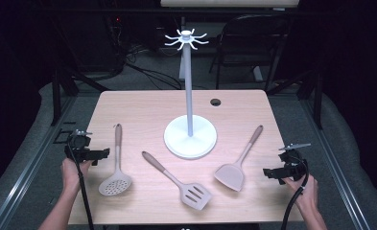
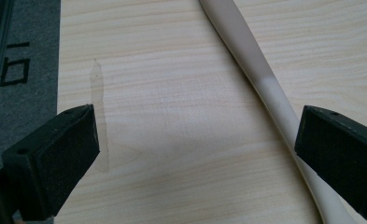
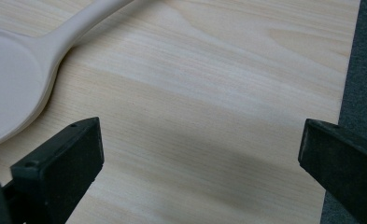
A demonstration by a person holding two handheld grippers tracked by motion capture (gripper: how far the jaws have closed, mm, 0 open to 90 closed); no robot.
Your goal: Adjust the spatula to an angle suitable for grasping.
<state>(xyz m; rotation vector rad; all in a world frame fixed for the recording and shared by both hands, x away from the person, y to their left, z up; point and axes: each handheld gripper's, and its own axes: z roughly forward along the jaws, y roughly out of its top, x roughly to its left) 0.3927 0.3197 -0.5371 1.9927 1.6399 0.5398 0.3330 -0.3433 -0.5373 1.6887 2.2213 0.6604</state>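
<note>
Three beige utensils lie on the wooden table point(image 1: 143, 108): a perforated skimmer point(image 1: 115, 182) at the left, a slotted turner point(image 1: 194, 194) in the middle, a solid turner point(image 1: 230, 175) at the right. A white hook stand point(image 1: 190, 136) rises behind them. My left gripper point(image 1: 101, 154) is open at the table's left edge; the skimmer's handle point(image 2: 260, 79) runs past its right jaw. My right gripper point(image 1: 268, 173) is open at the right edge, with the solid turner's blade point(image 3: 10, 84) off to its left.
A round cable hole point(image 1: 216, 102) sits at the table's back right. Grey floor point(image 1: 28, 148) flanks the table on both sides, and a folding chair point(image 1: 253, 43) stands behind it. A strip of clear tape point(image 2: 99, 116) is stuck near the left edge.
</note>
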